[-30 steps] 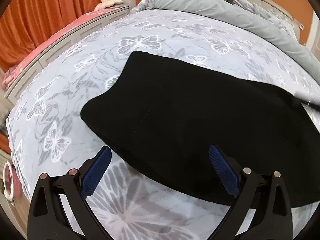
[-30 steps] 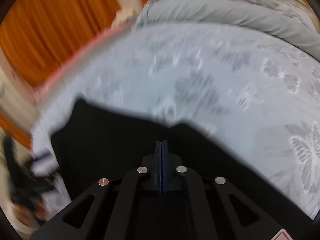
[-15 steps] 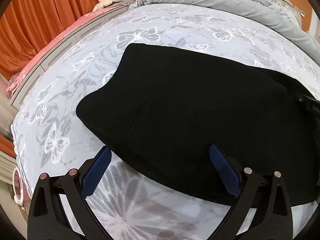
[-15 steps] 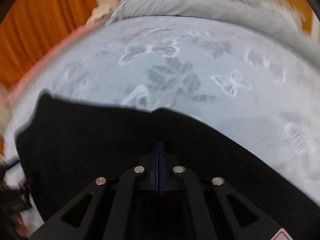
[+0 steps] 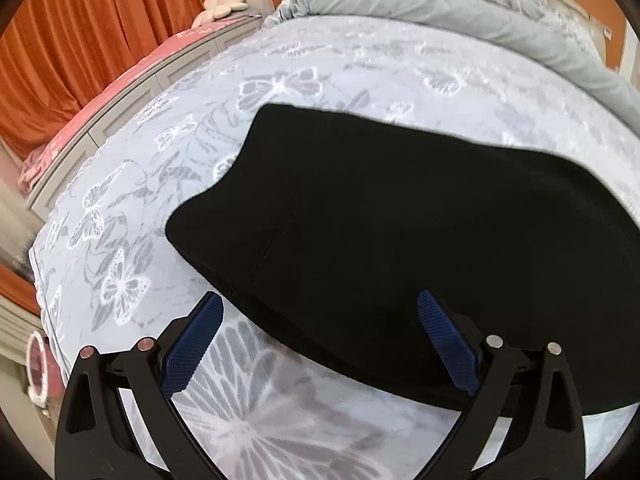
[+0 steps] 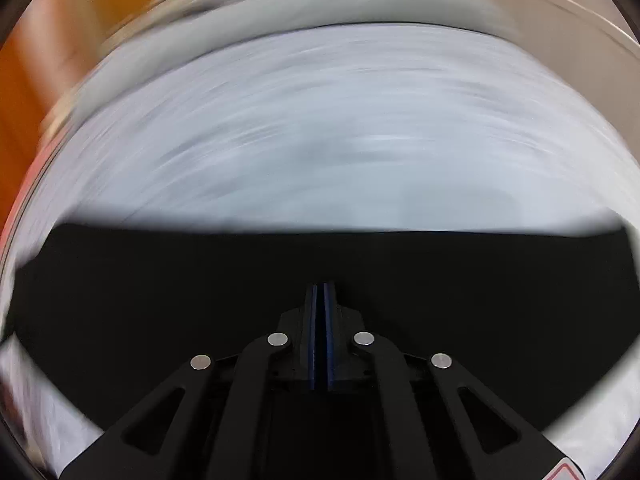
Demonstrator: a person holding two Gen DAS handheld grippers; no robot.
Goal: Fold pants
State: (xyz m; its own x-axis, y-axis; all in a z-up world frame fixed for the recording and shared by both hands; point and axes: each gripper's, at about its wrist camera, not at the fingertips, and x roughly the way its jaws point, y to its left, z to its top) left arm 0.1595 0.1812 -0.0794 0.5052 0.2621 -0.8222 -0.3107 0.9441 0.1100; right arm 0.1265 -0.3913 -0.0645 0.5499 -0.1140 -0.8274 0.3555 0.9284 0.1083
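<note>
Pants (image 5: 400,240), black and already doubled into a broad flat slab, are lying across the middle of the bed (image 5: 280,60), on a pale cover printed with butterflies. The left tongs (image 5: 320,340) are hovering above the near edge of the cloth, angled steeply downward, jaws standing wide apart and gripping nothing; that placement suggests they are lining up to pinch this edge for a further fold. In the right wrist view, heavily blurred, the right tongs (image 6: 319,320) are pointing across the dark pants (image 6: 160,300) toward the far side of the bed, pads nearly together and just starting to part, a thin dark gap showing between them. Whether cloth is sitting in that gap is impossible to tell. A rolled grey duvet (image 5: 460,4) is lying along the far end.
</note>
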